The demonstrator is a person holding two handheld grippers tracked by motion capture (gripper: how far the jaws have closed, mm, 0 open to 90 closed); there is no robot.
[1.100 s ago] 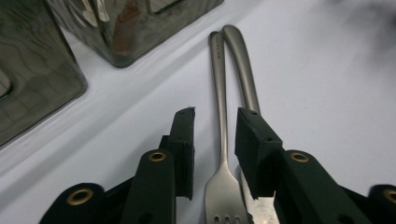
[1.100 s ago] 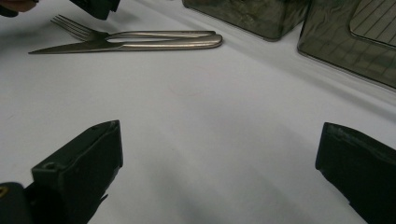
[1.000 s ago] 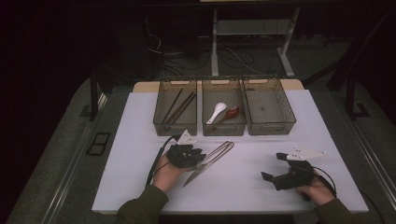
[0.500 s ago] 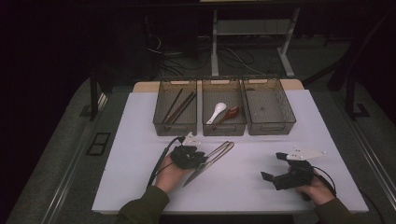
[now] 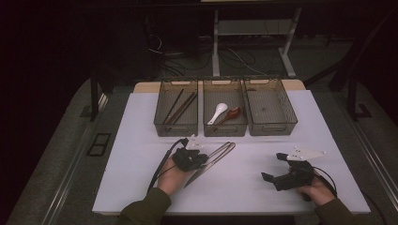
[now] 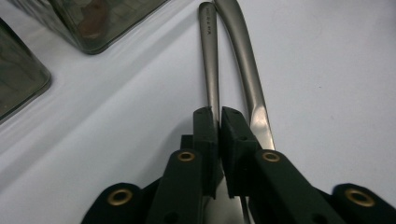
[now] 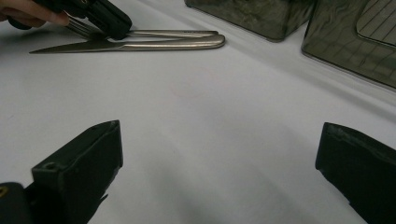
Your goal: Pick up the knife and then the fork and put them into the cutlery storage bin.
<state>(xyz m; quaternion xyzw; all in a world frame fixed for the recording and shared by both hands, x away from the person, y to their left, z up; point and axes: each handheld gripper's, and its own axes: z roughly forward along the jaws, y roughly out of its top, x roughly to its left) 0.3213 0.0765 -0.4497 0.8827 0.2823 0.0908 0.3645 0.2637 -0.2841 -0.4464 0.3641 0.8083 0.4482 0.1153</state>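
Where the left gripper [image 6: 218,122] has just been closing, its matte black jaws now pinch the slim, brushed-steel handle of a fork [image 6: 209,60], which lies on the smooth white worktop [image 5: 141,154] beside a knife [image 6: 247,70] with a broader, curved, glossy handle. From the right gripper view the fork's tines are half hidden behind that gripper, the knife blade tapering to a point past it. Well apart, the right gripper [image 7: 219,154] holds its blocky jaws wide over bare worktop, near three translucent smoky bins [image 5: 270,105].
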